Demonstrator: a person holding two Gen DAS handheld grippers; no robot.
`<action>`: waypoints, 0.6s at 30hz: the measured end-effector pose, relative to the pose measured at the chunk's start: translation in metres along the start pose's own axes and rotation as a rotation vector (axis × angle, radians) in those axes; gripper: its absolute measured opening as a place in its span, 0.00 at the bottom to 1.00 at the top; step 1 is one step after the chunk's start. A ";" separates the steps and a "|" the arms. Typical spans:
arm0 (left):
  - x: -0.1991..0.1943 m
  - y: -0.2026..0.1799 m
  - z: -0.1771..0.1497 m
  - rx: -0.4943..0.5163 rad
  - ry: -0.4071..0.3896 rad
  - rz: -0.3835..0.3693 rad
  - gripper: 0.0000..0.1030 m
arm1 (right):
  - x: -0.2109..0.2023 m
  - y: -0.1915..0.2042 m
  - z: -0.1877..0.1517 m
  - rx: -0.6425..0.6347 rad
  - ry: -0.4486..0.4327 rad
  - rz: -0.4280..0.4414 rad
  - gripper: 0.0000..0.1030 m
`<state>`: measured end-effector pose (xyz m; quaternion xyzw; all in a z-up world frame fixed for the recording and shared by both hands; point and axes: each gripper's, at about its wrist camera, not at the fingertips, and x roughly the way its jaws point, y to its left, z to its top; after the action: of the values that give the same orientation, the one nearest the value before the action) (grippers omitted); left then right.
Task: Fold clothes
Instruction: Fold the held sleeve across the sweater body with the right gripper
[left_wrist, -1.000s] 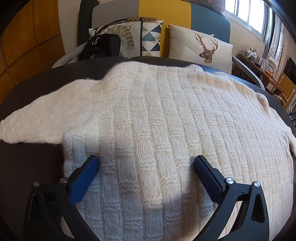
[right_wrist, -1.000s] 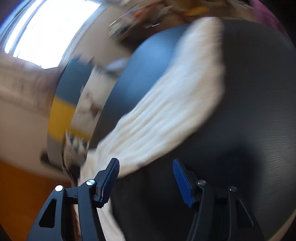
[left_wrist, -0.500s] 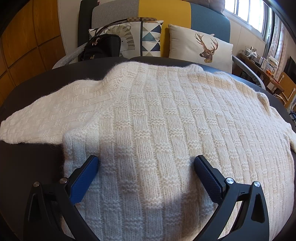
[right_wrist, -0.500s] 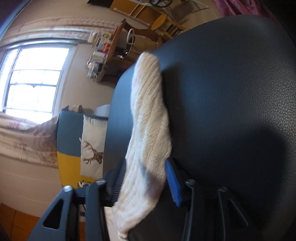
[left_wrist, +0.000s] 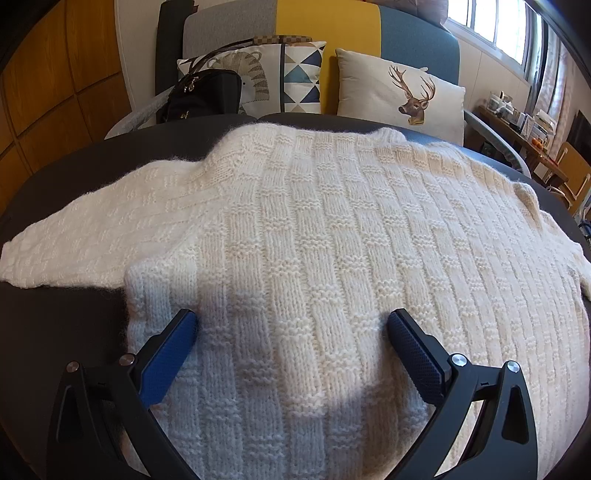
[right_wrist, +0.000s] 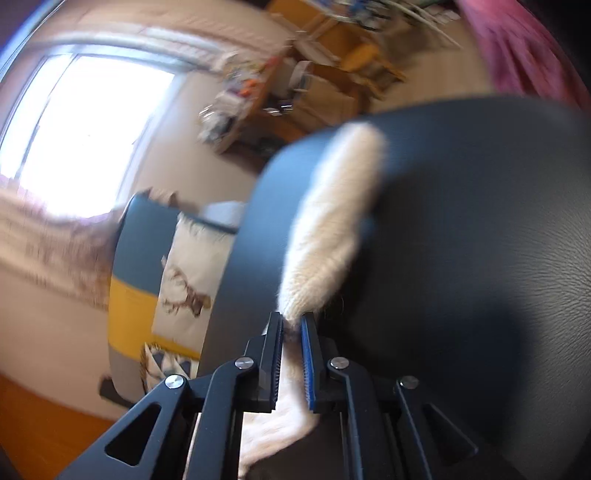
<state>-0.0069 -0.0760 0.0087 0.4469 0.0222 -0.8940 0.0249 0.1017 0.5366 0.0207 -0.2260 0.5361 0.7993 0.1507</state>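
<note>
A: Right gripper status?

B: Clamped on the sweater's sleeve. Pads are pinched tight on the knit, and the sleeve runs forward from the tips out over the table toward its far edge. The right wrist view is motion-blurred, so I can't read the sleeve's end clearly.

A: Left gripper?

B: Jaws spread wide, gripping nothing. The tips sit at the sweater's body near the table's near edge; I can't tell if they touch the knit.

A: Where's the sweater overall?

B: Cream knit, spread flat and covering most of the dark table. The other sleeve lies out flat toward the table's left edge. The collar end reaches the far edge.

A: Anything beyond the table?

B: A sofa just past the far edge, grey, yellow and blue panels. On it are a deer cushion, a triangle-print cushion and a black bag. There is a window at far right with a cluttered desk under it.
</note>
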 end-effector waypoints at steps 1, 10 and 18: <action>0.000 0.000 0.000 0.000 0.000 0.000 1.00 | 0.001 0.018 -0.007 -0.054 0.006 0.014 0.04; 0.000 0.000 -0.001 -0.007 -0.004 -0.009 1.00 | 0.036 0.194 -0.123 -0.527 0.184 0.223 0.04; 0.000 0.002 -0.002 -0.015 -0.007 -0.022 1.00 | 0.069 0.145 -0.154 -0.357 0.339 0.131 0.22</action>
<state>-0.0052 -0.0778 0.0081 0.4434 0.0337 -0.8955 0.0183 0.0030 0.3391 0.0493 -0.3447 0.4174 0.8400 -0.0356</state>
